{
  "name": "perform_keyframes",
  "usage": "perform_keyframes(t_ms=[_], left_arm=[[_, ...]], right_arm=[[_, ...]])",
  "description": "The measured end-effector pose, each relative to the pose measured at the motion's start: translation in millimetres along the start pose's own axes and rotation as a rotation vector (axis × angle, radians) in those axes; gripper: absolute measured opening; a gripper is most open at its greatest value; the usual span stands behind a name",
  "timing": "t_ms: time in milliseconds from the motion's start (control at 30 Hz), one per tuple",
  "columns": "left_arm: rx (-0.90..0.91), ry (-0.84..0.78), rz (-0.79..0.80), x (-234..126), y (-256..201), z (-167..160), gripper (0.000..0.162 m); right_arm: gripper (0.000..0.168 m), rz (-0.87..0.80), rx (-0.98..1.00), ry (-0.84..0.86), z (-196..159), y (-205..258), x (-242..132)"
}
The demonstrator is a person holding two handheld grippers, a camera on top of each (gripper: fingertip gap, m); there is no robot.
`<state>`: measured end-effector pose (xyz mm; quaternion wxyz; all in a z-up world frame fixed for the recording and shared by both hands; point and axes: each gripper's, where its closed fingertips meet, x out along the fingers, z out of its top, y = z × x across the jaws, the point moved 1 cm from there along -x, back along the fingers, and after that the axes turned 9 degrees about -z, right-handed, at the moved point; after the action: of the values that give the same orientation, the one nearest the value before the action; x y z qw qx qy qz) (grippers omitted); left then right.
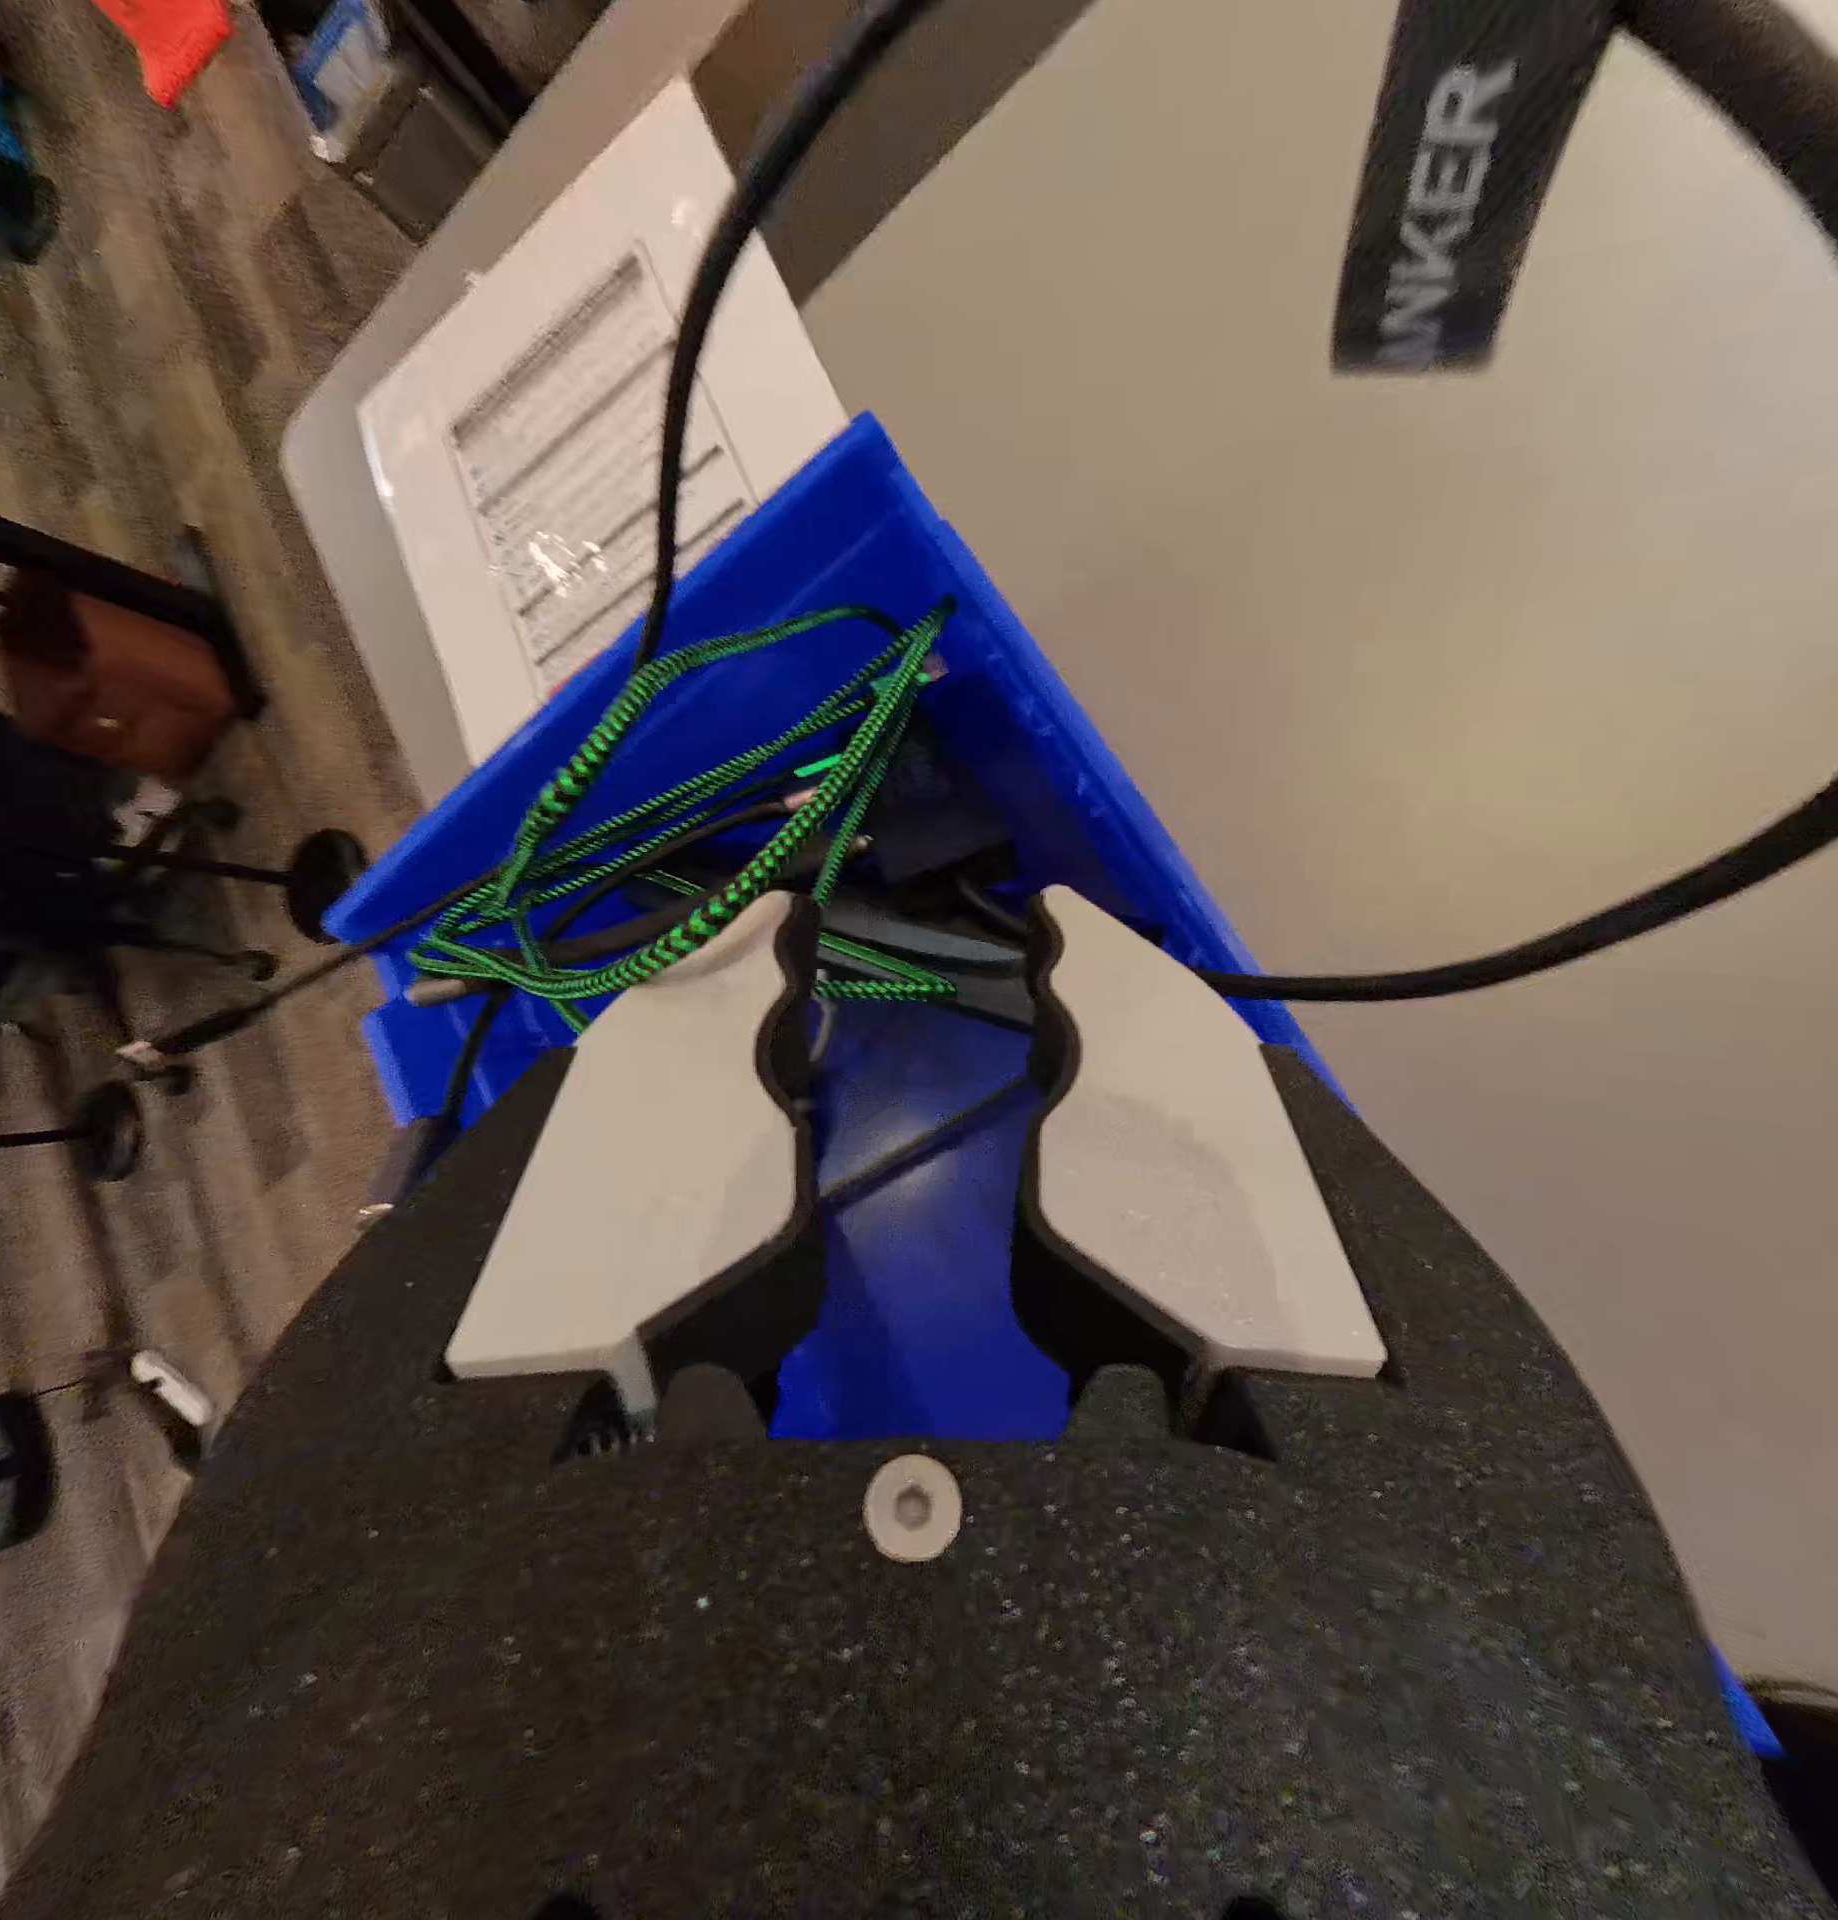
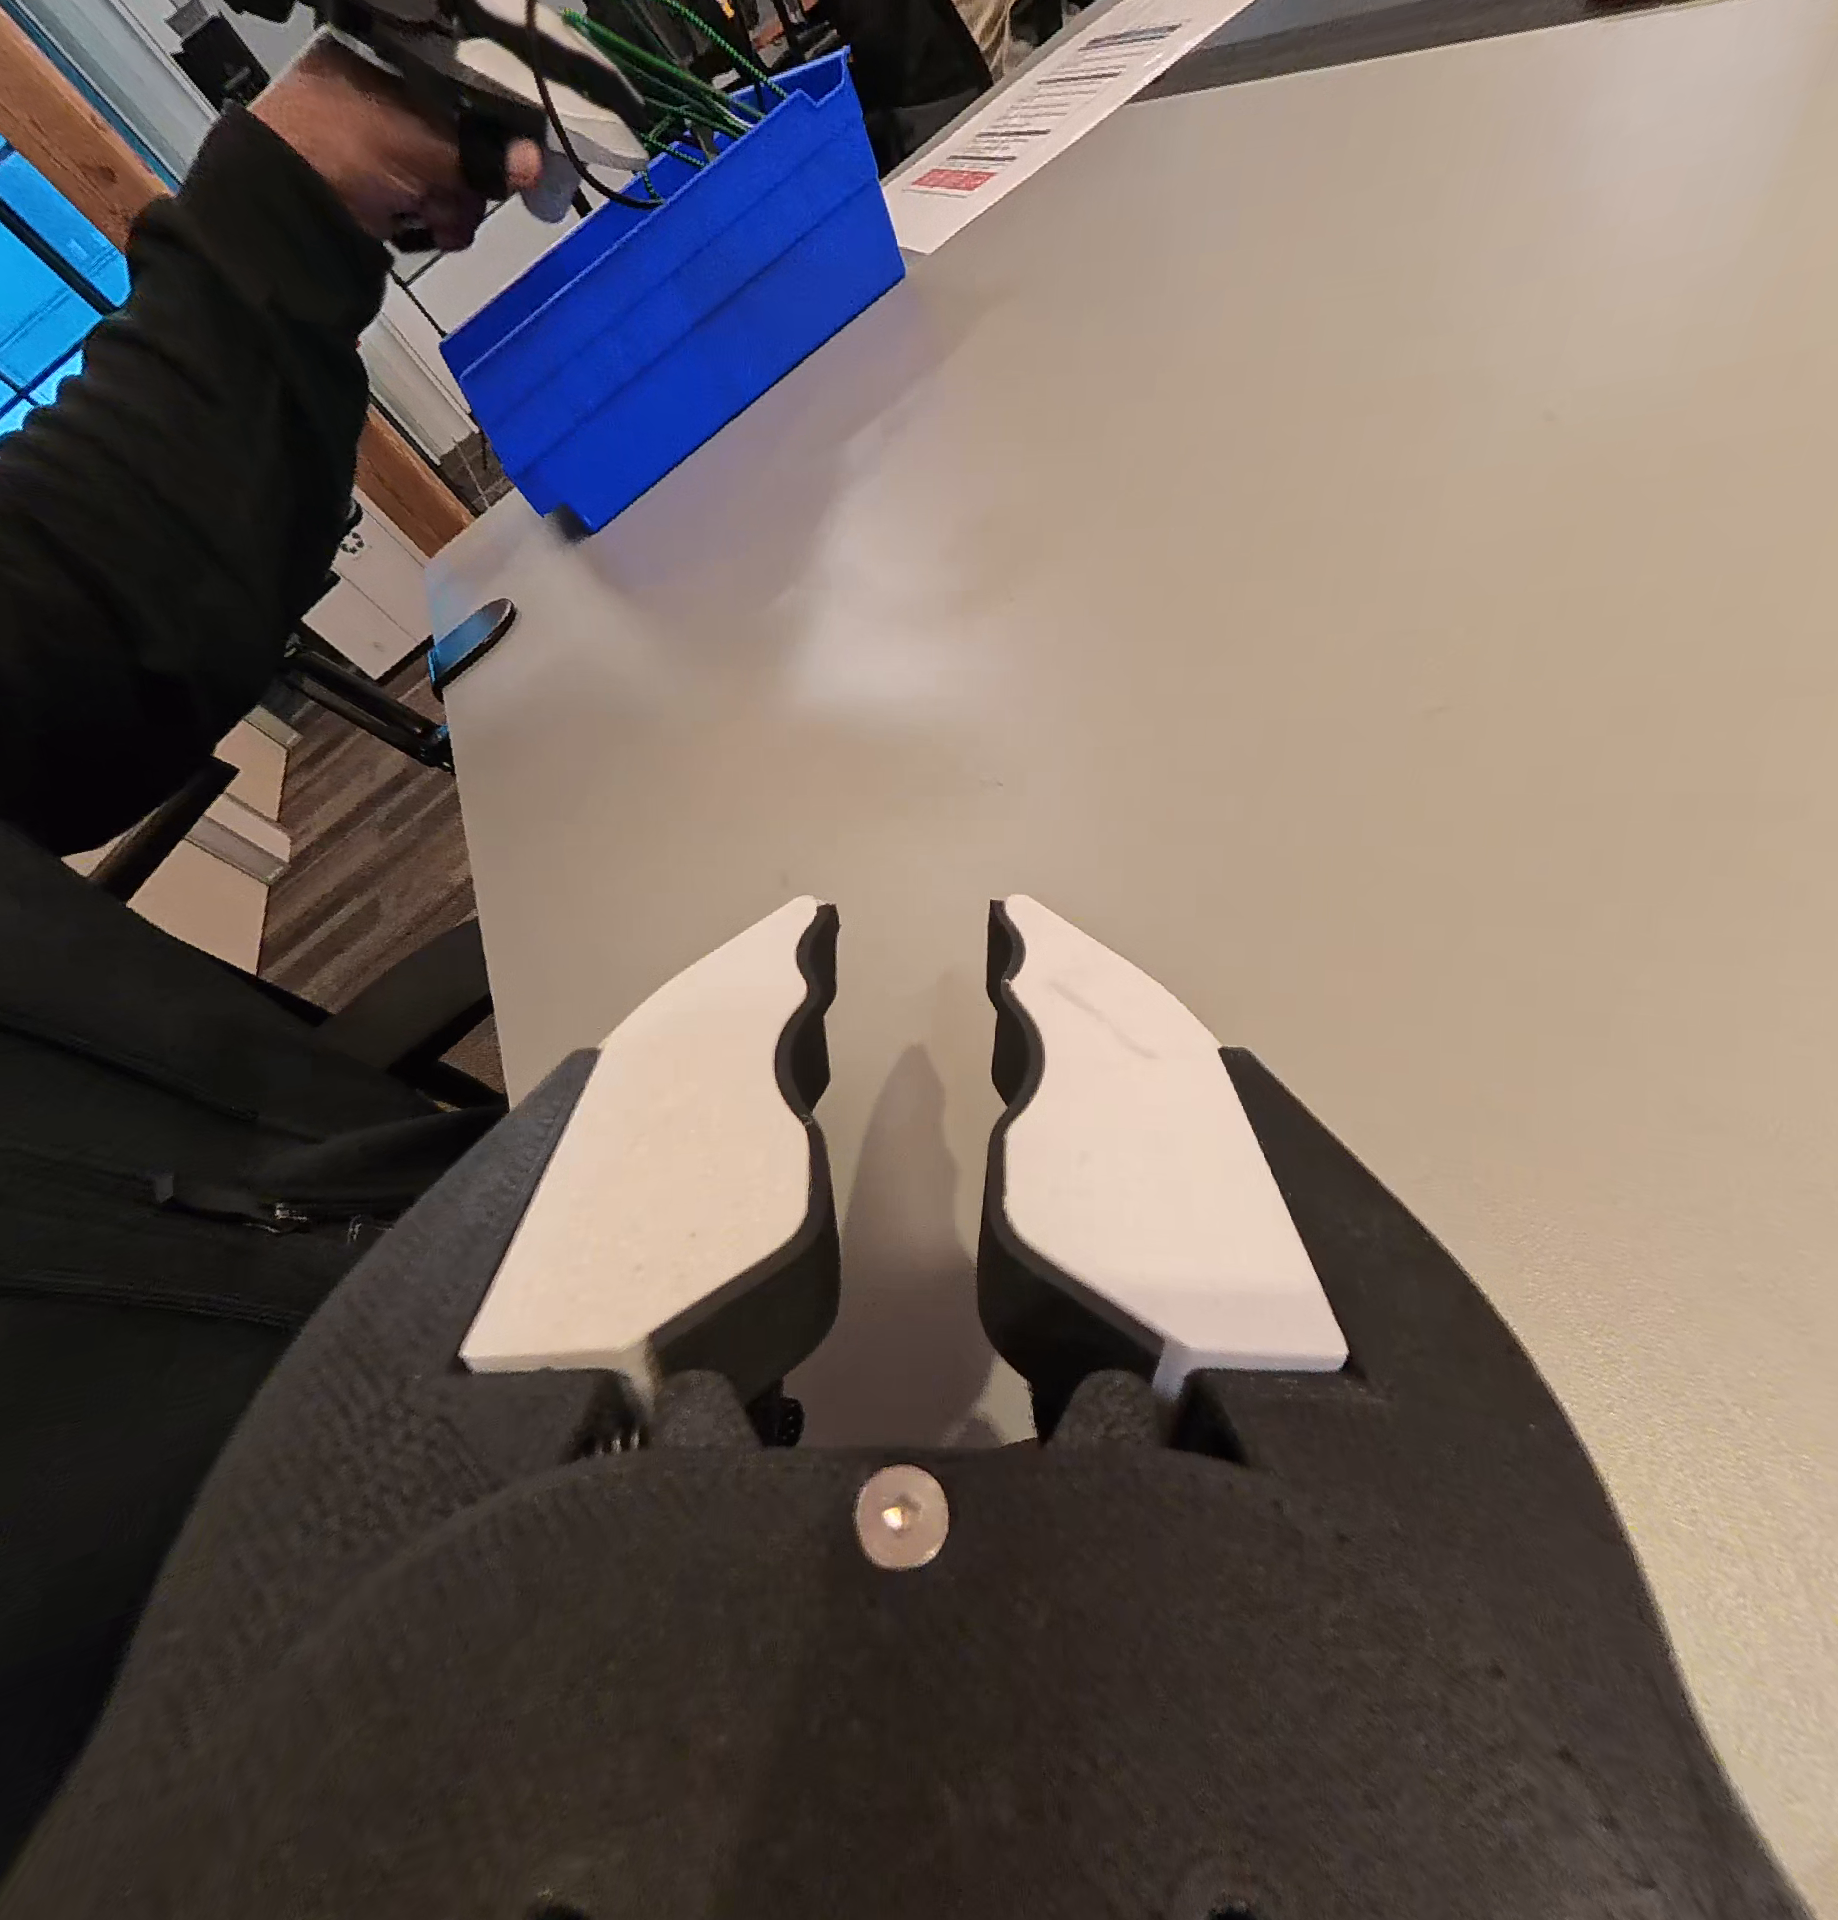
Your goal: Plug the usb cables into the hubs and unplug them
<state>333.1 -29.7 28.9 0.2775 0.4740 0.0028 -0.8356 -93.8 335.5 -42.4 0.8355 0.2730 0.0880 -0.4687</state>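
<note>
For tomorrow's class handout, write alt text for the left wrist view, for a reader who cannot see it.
Open left tongs reach over a blue bin on a pale table; the bin holds a tangle of green-and-black cables and black cables. A thick black cable with a black strap loops above the table, and a printed sheet lies beyond the bin.

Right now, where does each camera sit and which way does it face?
Left wrist view: on the left gripper, open, above the blue bin, looking down at green cables and black cables.
Right wrist view: on the right gripper, open, low over the bare table, facing the bin; a sleeve shows.
Shared: bin, table, paper sheet, left gripper.
</note>
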Motion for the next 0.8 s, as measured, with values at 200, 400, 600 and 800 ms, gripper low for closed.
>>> perform_keyframes(t_ms=[200, 400, 600, 800], left_arm=[[0.151, -0.024, 0.031, 7.1, 7.7, 18.5, 0.047], [0.276, 0.27, 0.007, 28.9, 13.7, -6.7, 0.052], [0.276, 0.398, -0.023, 40.3, 22.2, -9.7, 0.045], [0.033, 0.456, -0.205, 45.6, 13.9, -19.6, 0.04]], right_arm=[[0.027, 0.009, 0.002, -0.002, 0.1, 0.8, -0.8], [0.027, 0.021, 0.008, 0.004, -0.7, 1.4, -0.8], [0.027, 0.03, 0.011, 0.01, -1.4, 2.0, -0.5], [0.027, 0.036, 0.019, 0.011, -1.3, 1.8, -0.8]])
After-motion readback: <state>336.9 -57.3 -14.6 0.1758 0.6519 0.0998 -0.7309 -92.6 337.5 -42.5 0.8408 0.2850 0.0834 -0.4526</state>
